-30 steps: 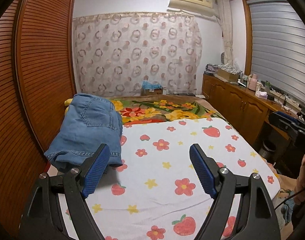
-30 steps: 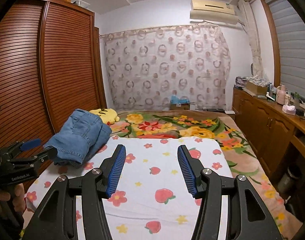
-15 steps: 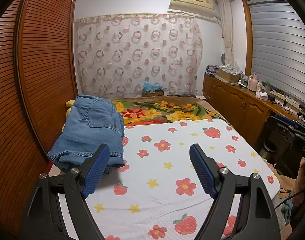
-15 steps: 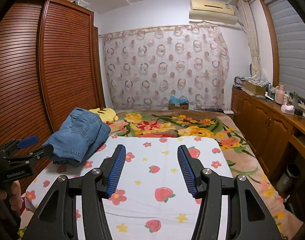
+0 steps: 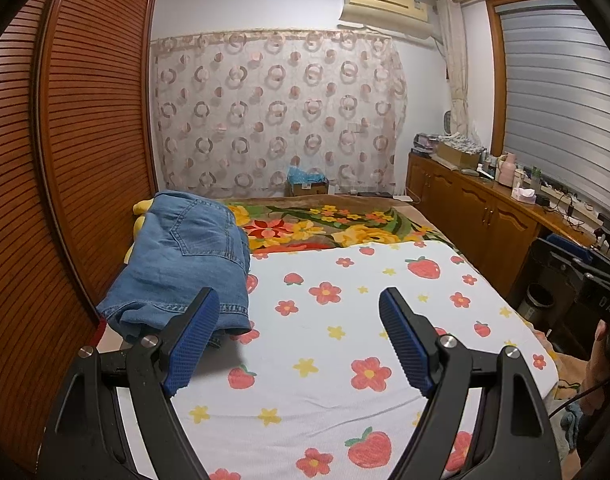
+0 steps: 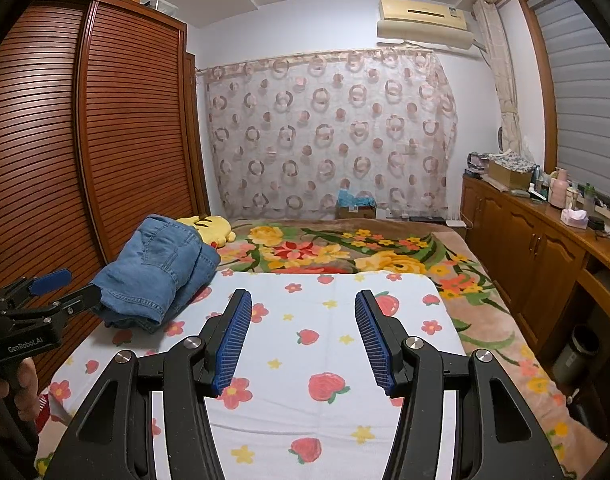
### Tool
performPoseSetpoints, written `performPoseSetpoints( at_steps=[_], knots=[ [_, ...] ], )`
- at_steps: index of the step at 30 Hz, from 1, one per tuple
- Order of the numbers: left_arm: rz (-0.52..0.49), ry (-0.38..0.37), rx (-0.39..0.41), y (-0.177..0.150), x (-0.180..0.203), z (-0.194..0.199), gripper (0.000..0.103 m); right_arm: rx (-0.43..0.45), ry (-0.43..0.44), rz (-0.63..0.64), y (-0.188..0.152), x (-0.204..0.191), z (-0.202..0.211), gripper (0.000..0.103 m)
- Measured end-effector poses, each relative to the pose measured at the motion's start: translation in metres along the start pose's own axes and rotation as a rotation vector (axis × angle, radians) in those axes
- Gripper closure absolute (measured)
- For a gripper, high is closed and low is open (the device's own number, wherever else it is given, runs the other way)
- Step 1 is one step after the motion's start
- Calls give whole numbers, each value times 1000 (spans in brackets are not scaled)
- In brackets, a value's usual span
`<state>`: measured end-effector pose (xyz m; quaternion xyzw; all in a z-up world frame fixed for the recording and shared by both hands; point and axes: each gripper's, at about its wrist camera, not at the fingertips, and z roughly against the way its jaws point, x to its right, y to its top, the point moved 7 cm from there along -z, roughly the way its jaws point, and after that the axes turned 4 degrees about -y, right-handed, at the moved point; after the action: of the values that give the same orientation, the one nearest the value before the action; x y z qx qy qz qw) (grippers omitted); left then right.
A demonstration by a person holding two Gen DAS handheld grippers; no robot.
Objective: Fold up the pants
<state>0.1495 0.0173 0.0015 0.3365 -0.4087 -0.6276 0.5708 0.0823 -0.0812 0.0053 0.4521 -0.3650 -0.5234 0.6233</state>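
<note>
Folded blue denim pants [image 5: 185, 264] lie in a stack at the left edge of the bed, partly over a yellow plush toy; they also show in the right wrist view [image 6: 157, 272]. My left gripper [image 5: 299, 320] is open and empty, held above the white flowered sheet just right of and nearer than the pants. It also shows at the left of the right wrist view [image 6: 61, 286]. My right gripper [image 6: 303, 324] is open and empty over the middle of the sheet, apart from the pants.
A white sheet with strawberries and flowers [image 5: 365, 320] covers the near bed over a floral blanket [image 6: 345, 248]. A yellow plush toy [image 6: 211, 228] lies behind the pants. A slatted wardrobe [image 6: 65, 152] stands left, a wooden cabinet [image 6: 545, 248] right.
The left wrist view has shifted slightly, so the pants sit a little further right in it. The right view has drifted a little. Both grippers stay open; the pants have not moved.
</note>
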Motion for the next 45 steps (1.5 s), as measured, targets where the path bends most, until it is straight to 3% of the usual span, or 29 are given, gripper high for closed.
performPoseSetpoints(
  at_steps=[45],
  knots=[
    [1,1,3,-2,1,0,20,3,0,2,3,9,11,47]
  ],
)
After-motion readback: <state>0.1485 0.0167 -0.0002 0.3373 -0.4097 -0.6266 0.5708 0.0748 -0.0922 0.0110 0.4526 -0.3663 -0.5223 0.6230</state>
